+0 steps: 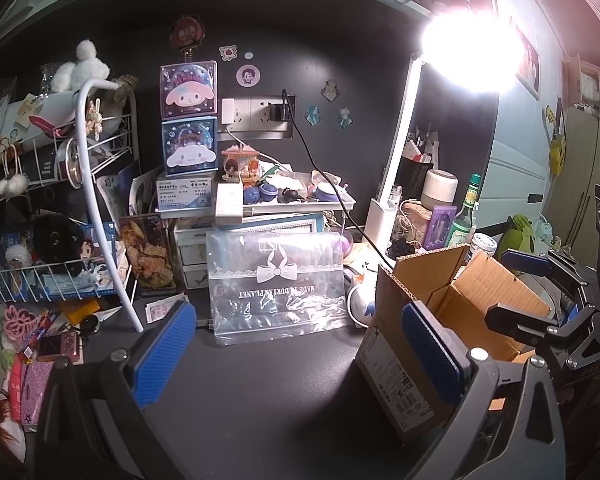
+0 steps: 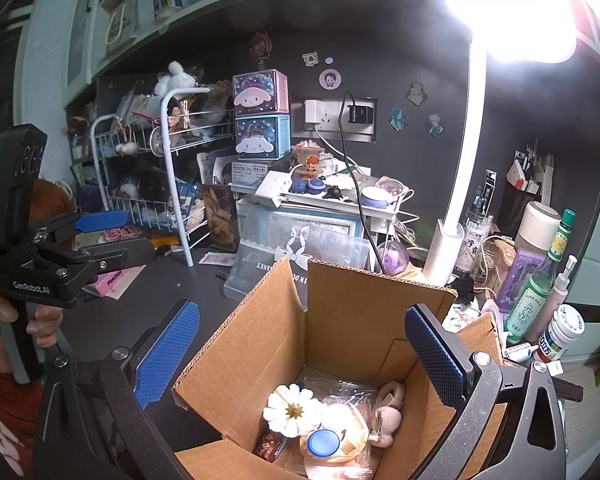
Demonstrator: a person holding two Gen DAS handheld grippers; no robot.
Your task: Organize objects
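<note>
You are sorting between picks: the open brown cardboard box, at lower centre of the right wrist view, is holding a white flower trinket. Right gripper is hovering agape, empty; left gripper likewise. Next, you are probably choosing another loose item.

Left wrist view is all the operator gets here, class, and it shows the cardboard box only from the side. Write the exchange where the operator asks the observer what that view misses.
Operator: Is the box empty?
Observer: No. The cardboard box holds a white flower.
Operator: Anything else inside?
Observer: A blue-lidded container beside the flower.
Operator: Where is the right gripper?
Observer: The right gripper is open above the box, holding nothing.
</note>
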